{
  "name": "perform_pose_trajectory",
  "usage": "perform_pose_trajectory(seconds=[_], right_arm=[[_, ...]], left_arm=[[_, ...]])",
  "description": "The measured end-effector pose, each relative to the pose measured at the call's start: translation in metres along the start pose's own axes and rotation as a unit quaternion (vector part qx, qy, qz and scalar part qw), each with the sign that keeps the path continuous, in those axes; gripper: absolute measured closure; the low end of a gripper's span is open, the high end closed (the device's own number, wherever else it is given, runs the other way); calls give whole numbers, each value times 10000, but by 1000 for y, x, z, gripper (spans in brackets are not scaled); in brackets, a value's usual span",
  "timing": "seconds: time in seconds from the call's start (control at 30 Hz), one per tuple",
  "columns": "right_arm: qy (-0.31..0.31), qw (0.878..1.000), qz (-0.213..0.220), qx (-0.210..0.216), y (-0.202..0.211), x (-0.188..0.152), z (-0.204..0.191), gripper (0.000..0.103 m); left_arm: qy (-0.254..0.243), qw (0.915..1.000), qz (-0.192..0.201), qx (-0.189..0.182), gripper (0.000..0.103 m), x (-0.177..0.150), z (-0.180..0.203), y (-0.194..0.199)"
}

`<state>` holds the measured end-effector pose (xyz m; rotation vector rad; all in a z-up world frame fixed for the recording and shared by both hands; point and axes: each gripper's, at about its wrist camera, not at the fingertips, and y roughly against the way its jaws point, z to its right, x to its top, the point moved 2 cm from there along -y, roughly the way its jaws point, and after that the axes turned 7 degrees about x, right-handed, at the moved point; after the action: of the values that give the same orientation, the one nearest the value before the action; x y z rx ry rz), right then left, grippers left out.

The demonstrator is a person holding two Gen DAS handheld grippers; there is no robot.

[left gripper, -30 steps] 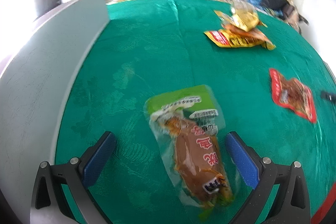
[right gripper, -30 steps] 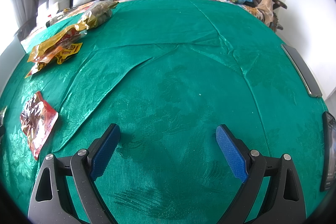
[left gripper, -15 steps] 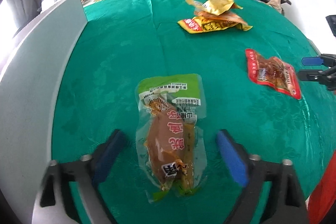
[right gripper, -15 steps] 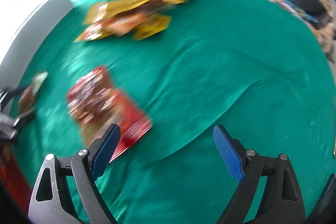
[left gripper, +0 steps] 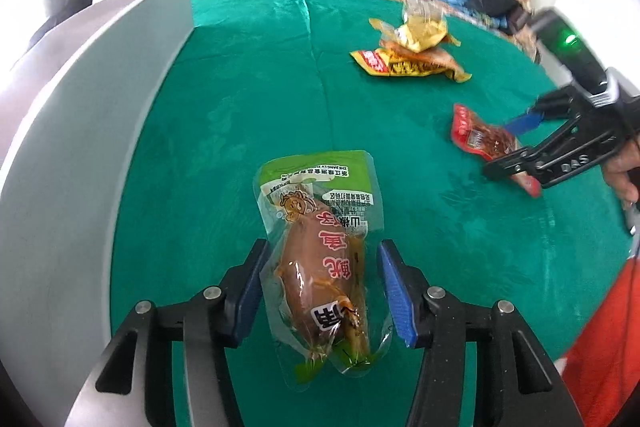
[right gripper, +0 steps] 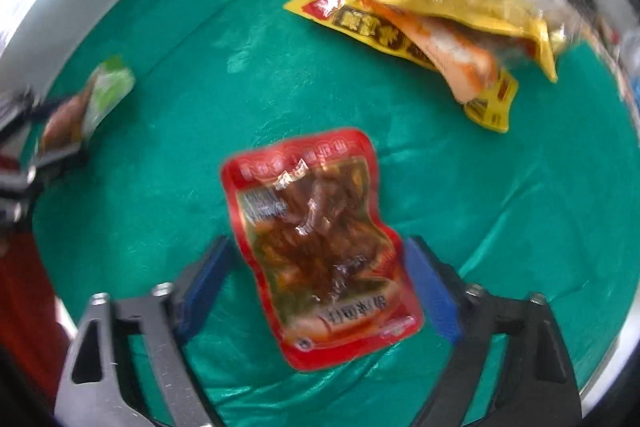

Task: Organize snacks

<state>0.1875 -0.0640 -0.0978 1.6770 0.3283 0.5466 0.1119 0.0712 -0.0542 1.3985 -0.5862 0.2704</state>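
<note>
Currently green-top snack pack (left gripper: pixel 320 259) lies flat on green tablecloth (left gripper: pixel 248 99), between spread fingers of left gripper (left gripper: pixel 322 285), not pinched. Right gripper (right gripper: pixel 320 287), also spread, straddles red snack pack (right gripper: pixel 320 243). Yellow packs (right gripper: pixel 432 31) piled well apart.

Both views are brightly daylit, whiteness is blown out along the upper left edges, straight lines are bent by fisheye distortion, and the right wrist view is smeared by motion blur.
</note>
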Motion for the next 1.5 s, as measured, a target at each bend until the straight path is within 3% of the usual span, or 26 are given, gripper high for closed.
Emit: perform_pose_trajectory(seconds=[0.1,0.2,0.37,0.47,0.57,0.67,0.7,0.73,0.8,0.83,0.93,1.03,1.1,1.17,1.27,1.37,1.5], right_arm=[[-202,9992,-351,-17,4,-6,1,47],[-438,9986,-258,127,15,-17,2,48],[-1199,9875,689,751,66,-11,3,48],[-1183,9769,1257,1261,104,18,-29,48],[-880,9618,1711,1947,137,56,-88,47],[-500,9421,2008,2639,164,92,-157,46],[-383,9352,2064,2850,167,103,-184,44],[-271,9295,2103,3017,168,114,-207,36],[-84,9257,2144,3114,163,134,-249,23],[-85,9258,2162,3101,157,142,-264,23],[-294,9289,2079,3052,142,146,-276,23],[-534,9290,2244,2893,131,144,-254,23],[-697,9371,2414,2423,129,127,-219,23],[-919,9468,2555,1729,116,106,-176,23],[-1473,9534,2590,474,81,51,-93,23],[-2153,9431,2457,-617,53,-23,-12,23],[-2916,9176,2356,-1326,42,-107,70,23]], left_arm=[[159,9997,105,-167,49,-4,-2,14],[191,9989,298,-299,49,-2,-1,33],[660,9933,691,-643,49,11,-23,77],[1048,9880,968,-600,49,20,-62,110],[1450,9822,1151,-309,49,22,-114,137],[1782,9761,1184,374,47,18,-176,157],[1865,9743,1106,609,46,16,-196,159],[1943,9724,1017,796,43,13,-213,159],[2186,9647,810,1223,31,3,-250,156],[2309,9597,735,1420,23,-3,-265,155],[2456,9514,677,1731,22,-20,-284,159],[2501,9505,784,1668,20,-28,-278,159],[2535,9536,837,1393,20,-31,-262,158],[2444,9598,878,1060,20,-26,-239,153],[1954,9746,996,460,17,-7,-173,148],[1377,9848,1047,-128,4,16,-99,138],[803,9905,886,-677,0,41,-11,100]])
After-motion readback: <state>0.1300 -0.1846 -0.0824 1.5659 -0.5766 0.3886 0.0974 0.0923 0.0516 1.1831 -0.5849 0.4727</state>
